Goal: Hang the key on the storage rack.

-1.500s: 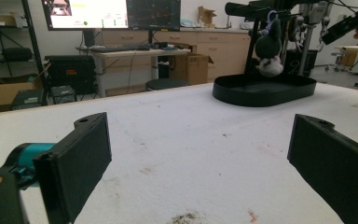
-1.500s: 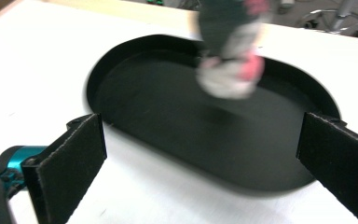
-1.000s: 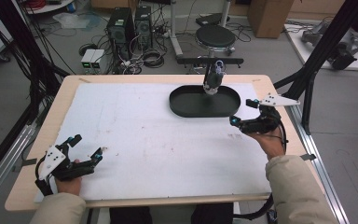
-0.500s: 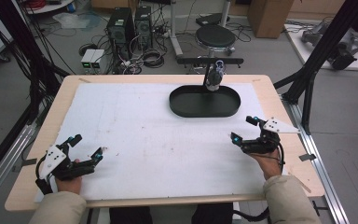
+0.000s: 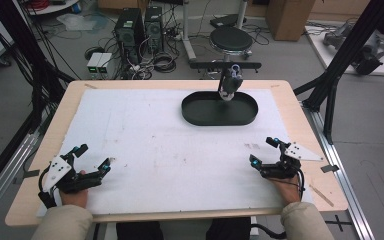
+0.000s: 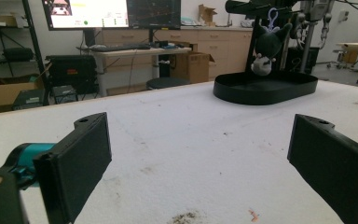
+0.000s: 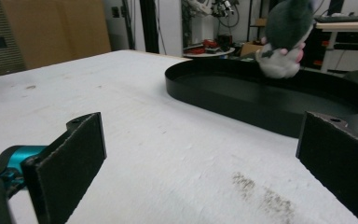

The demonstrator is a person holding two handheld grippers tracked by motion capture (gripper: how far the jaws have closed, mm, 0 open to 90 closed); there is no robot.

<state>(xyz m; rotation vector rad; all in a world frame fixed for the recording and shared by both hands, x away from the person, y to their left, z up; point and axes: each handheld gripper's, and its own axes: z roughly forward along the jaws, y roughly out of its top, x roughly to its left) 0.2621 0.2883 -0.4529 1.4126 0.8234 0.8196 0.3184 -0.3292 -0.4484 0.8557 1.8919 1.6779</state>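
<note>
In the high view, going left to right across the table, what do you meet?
left gripper → black oval tray → plush toy standing in the tray → right gripper

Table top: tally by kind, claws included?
Black oval tray: 1
Plush toy standing in the tray: 1
Claws, left claw and right claw, both open and holding nothing: 2
Total: 4

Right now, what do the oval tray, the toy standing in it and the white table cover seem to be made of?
Oval tray: likely plastic or coated metal, smooth matte black with a thin rim. Toy: plush, fuzzy dark grey and white fabric. Table cover: looks like foam or felt sheet, grainy, scuffed and stained.
</note>
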